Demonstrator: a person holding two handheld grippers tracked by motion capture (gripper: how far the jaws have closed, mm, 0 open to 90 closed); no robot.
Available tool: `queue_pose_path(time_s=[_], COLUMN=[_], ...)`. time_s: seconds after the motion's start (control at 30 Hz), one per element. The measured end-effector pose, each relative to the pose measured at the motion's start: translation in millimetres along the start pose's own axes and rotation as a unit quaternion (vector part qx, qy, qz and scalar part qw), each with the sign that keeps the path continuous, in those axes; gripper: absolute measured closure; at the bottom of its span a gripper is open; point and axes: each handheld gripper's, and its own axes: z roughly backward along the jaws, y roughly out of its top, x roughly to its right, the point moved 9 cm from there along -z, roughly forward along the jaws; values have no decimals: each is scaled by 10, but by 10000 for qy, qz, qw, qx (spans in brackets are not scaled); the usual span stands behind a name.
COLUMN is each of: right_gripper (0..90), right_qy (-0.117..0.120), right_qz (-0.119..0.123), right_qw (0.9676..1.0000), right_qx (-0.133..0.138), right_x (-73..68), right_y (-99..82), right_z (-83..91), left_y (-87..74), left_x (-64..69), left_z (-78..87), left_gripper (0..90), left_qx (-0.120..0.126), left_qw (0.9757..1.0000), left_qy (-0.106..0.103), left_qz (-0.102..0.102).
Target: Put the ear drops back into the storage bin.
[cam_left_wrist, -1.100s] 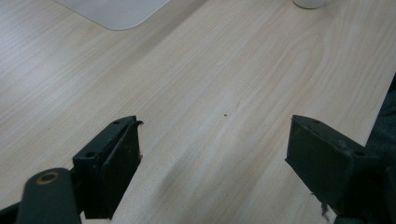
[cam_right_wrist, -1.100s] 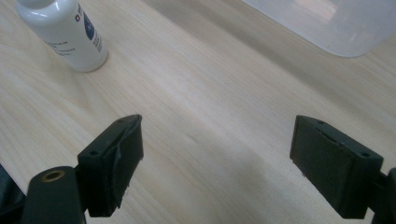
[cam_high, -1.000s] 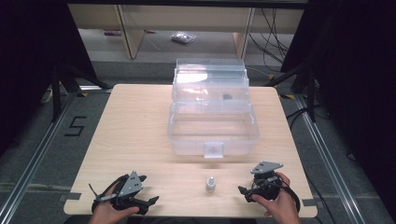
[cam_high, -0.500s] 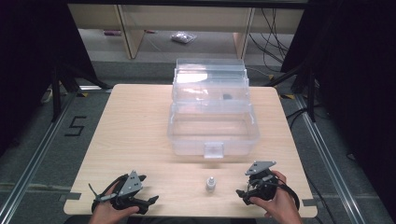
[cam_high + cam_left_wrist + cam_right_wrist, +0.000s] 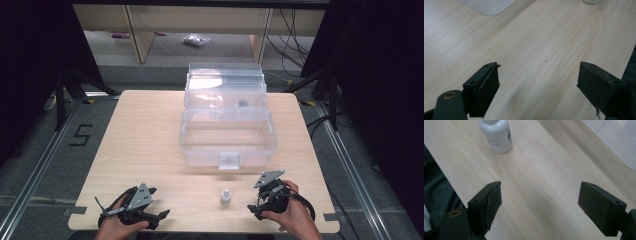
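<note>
Since a second ago, my right gripper (image 5: 254, 209) has slid a little toward my body and toward the small white bottle (image 5: 226, 197), while my left gripper (image 5: 161, 216) has stayed where it was at the near left edge of the wooden surface (image 5: 145, 135). Both grippers rest low on the wood with jaws spread wide and nothing between them. The bottle stands upright on the bare wood between my two hands, nearer the right one, and just in front of the clear plastic storage box (image 5: 227, 142), whose lid is swung open toward the far side. In the right gripper view the bottle (image 5: 496, 135) sits ahead and to the left of my jaws, apart from them, with a dark label on its side. I judge it light, rigid and smooth, so it could tip or slip; a hold across the round body, below the narrow cap, looks safest
</note>
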Motion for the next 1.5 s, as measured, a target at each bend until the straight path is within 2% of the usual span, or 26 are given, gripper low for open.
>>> queue_pose_path(time_s=[0.03,0.13,0.17,0.23,0.27,0.43,0.67,0.77,1.07,1.13,1.2,1.27,1.4,1.47,1.5], right_gripper=[204,212,217,222,226,234,247,255,283,301,307,332,376,392,400], right_qy=[61,159,172,188,210,287,330,397,453,519,512,545,579,637,631], right_qz=[153,267,390,354,468,748,946,1146,1342,1429,1379,1519,1523,1676,1553], right_qw=[9999,9995,9990,9991,9986,9964,9940,9911,9874,9855,9859,9838,9819,9790,9801], right_qx=[-34,-66,-98,-150,-133,-265,-448,-545,-703,-758,-792,-784,-960,-967,-1059], right_x=[-19,-49,-76,-98,-107,-178,-259,-311,-356,-384,-398,-408,-449,-459,-474], right_y=[30,68,111,124,153,280,377,435,537,566,571,597,610,621,606], right_z=[-6,-10,-16,-9,-14,-11,-29,-61,-163,-209,-219,-247,-291,-320,-317], left_y=[0,3,2,0,0,1,5,0,-2,0,0,-2,2,0,1], left_x=[1,0,-2,-4,-1,1,-1,-1,-4,-6,-7,-6,0,-6,-7], left_z=[0,3,4,6,7,1,4,7,8,8,9,8,9,9,9], left_gripper=[170,170,170,171,170,170,170,171,170,170,170,170,170,170,170], left_qx=[-3,32,33,12,2,15,26,4,-3,1,1,-2,10,6,9], left_qw=[10000,10000,10000,10000,10000,10000,10000,10000,10000,10000,10000,10000,10000,10000,10000], left_qy=[-2,5,11,13,13,2,-14,7,0,-1,1,-1,0,-4,-1], left_qz=[-1,3,4,-25,-23,4,15,-21,-39,-37,-39,-36,-26,-37,-33])
